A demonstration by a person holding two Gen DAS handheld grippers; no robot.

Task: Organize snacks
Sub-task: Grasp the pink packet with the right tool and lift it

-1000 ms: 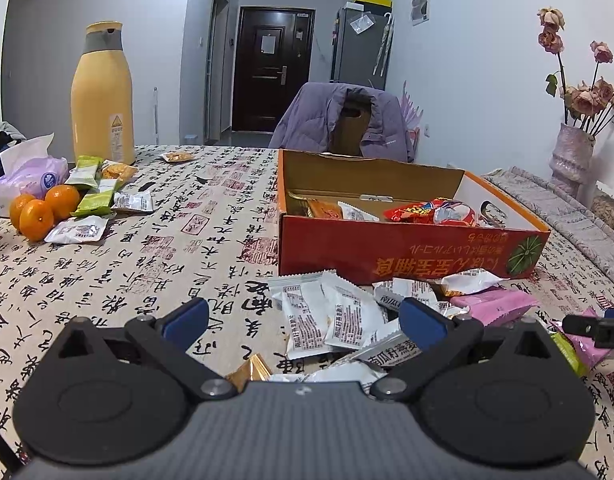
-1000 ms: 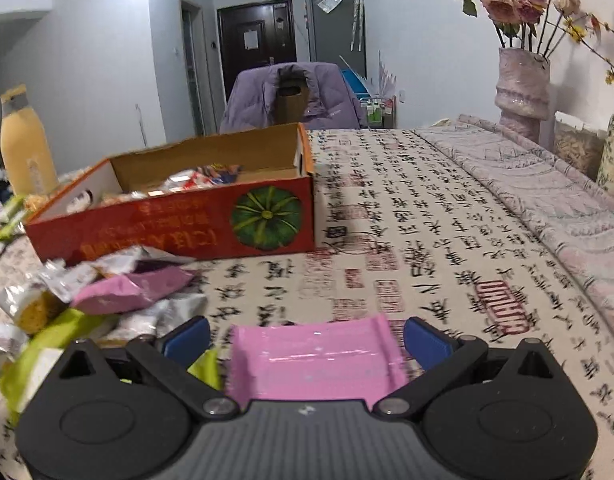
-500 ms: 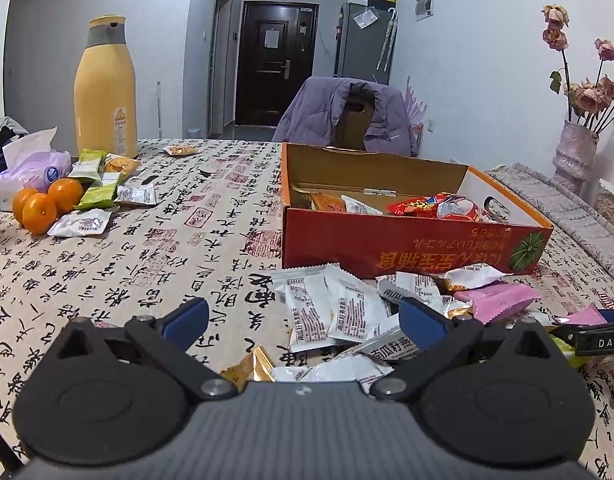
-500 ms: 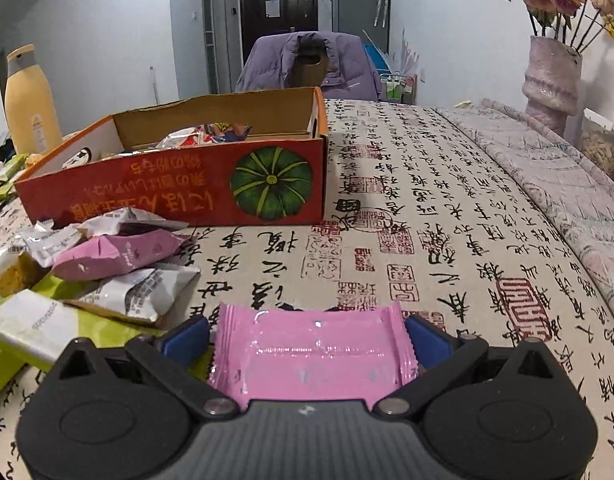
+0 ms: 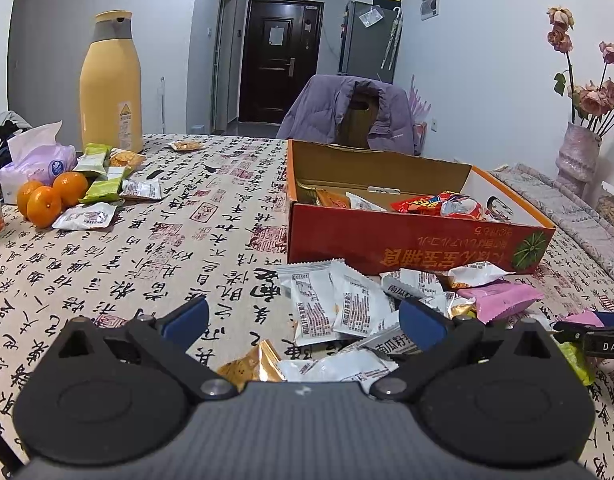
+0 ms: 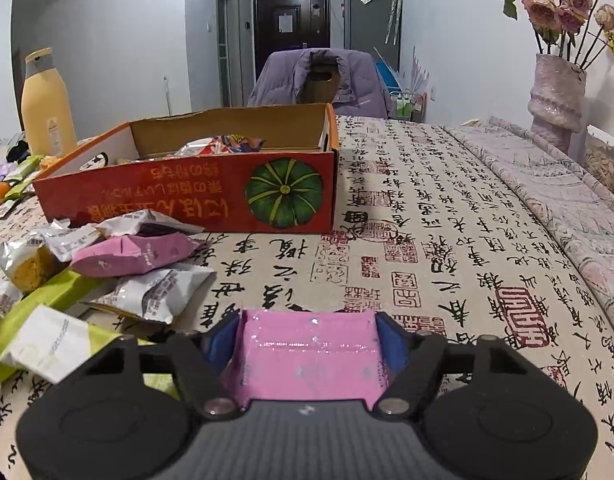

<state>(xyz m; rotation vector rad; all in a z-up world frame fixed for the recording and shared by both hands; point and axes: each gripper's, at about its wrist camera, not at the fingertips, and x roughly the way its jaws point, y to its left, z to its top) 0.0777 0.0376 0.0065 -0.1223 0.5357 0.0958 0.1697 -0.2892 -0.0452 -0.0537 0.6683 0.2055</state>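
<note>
My right gripper (image 6: 307,332) sits low over the tablecloth with a pink snack packet (image 6: 307,360) between its blue pads. Its jaws are closing, and the pads press the packet's two sides, which curl up. The open red cardboard box (image 6: 179,200) with a pumpkin print stands ahead and to the left, holding several snacks. My left gripper (image 5: 303,318) hangs open over a pile of white packets (image 5: 339,300) in front of the box (image 5: 387,248), gripping nothing. Another pink packet (image 5: 503,298) lies in that pile.
At the far left stand a yellow thermos (image 5: 110,84), oranges (image 5: 51,196), a tissue pack (image 5: 35,160) and some green and white packets (image 5: 103,176). A vase of dried roses (image 6: 557,96) is at the right. A chair with a purple jacket (image 5: 347,112) stands behind the table.
The right jaws have narrowed from wide open onto the pink packet, which now bows between the pads. The left gripper has stayed open and in place.
</note>
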